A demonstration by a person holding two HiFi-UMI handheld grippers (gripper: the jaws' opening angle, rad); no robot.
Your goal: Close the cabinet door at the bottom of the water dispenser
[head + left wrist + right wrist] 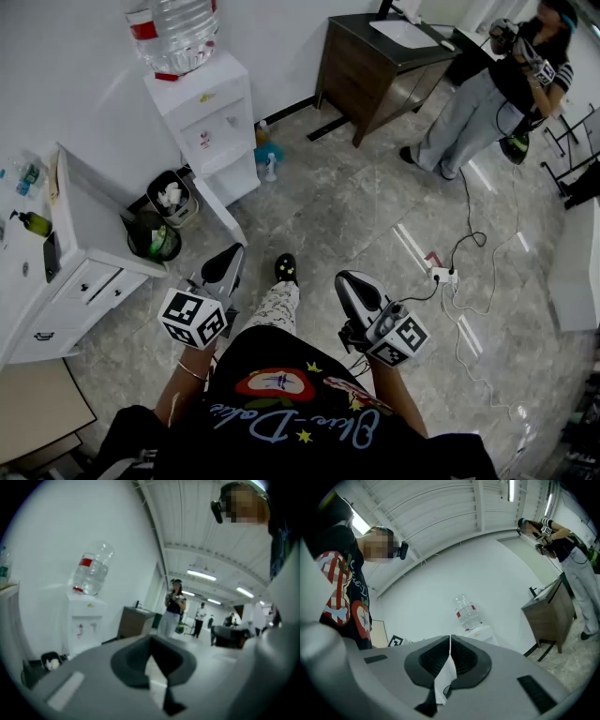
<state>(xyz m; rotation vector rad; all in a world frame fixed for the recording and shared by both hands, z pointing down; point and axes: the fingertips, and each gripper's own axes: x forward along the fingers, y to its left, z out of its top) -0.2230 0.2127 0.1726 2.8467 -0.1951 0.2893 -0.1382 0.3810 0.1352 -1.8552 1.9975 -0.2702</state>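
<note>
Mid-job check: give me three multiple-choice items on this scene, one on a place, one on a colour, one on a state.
1. In the head view, where do the waste bins stand relative to the water dispenser?
A. To its left, before the white drawer unit
B. To its right
C. On top of it

2. What colour is the label band on the water bottle?
A. Blue
B. Red
C. Green

3. What state is the dispenser's bottom cabinet door in?
A. Shut flush
B. Open, swung out over the floor
C. Missing

Answers:
1 A, the bins sit between dispenser and drawers.
2 B, the band shows red in the head view and the left gripper view.
3 B, the white panel angles away from the body.
</note>
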